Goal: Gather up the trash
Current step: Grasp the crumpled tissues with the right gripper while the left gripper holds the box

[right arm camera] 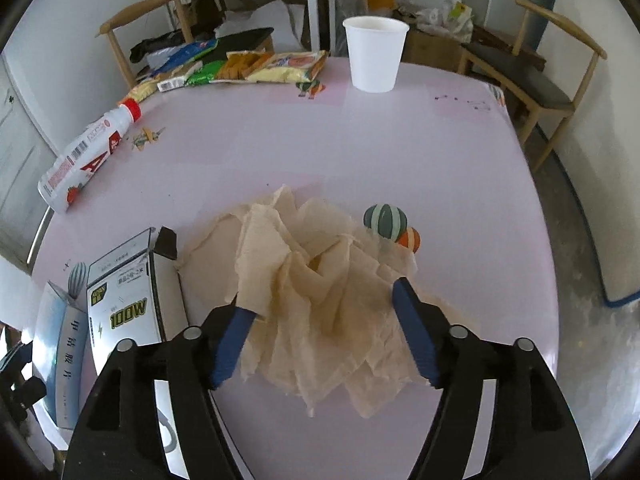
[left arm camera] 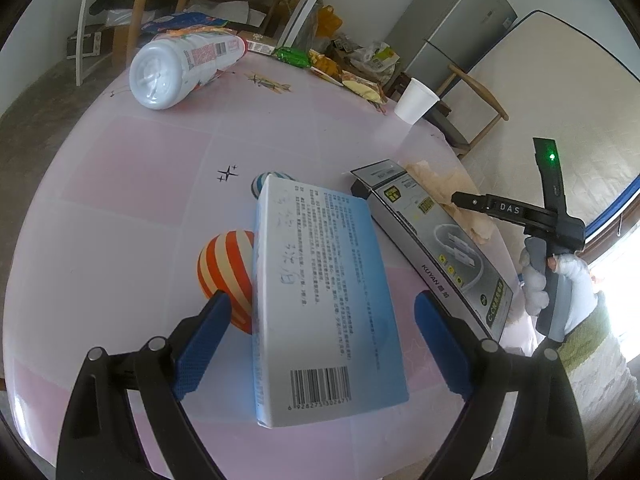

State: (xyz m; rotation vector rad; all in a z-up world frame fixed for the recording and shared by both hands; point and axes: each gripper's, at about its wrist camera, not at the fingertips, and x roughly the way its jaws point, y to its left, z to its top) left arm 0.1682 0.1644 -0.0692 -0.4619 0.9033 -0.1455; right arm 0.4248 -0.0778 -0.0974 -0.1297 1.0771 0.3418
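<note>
A blue-and-white carton point(left arm camera: 320, 300) lies flat on the pink table point(left arm camera: 140, 200) between the fingers of my left gripper point(left arm camera: 322, 340), which is open with a gap on both sides. Crumpled beige tissue paper point(right arm camera: 320, 288) lies in a heap under my right gripper point(right arm camera: 324, 320). That gripper is open, its blue pads point(right arm camera: 414, 336) standing either side of the heap without squeezing it. A grey cable box marked 100W point(right arm camera: 128, 304) lies between the carton and the tissue. A white bottle point(right arm camera: 84, 160) with a red cap lies on its side at the left.
A white paper cup point(right arm camera: 376, 54) stands upright near the far edge. Several snack wrappers point(right arm camera: 260, 66) lie along the back of the table. Wooden chairs point(right arm camera: 552, 60) stand around it, with a grey fridge point(left arm camera: 452, 24) behind. A gloved hand point(left arm camera: 572, 280) holds the right gripper.
</note>
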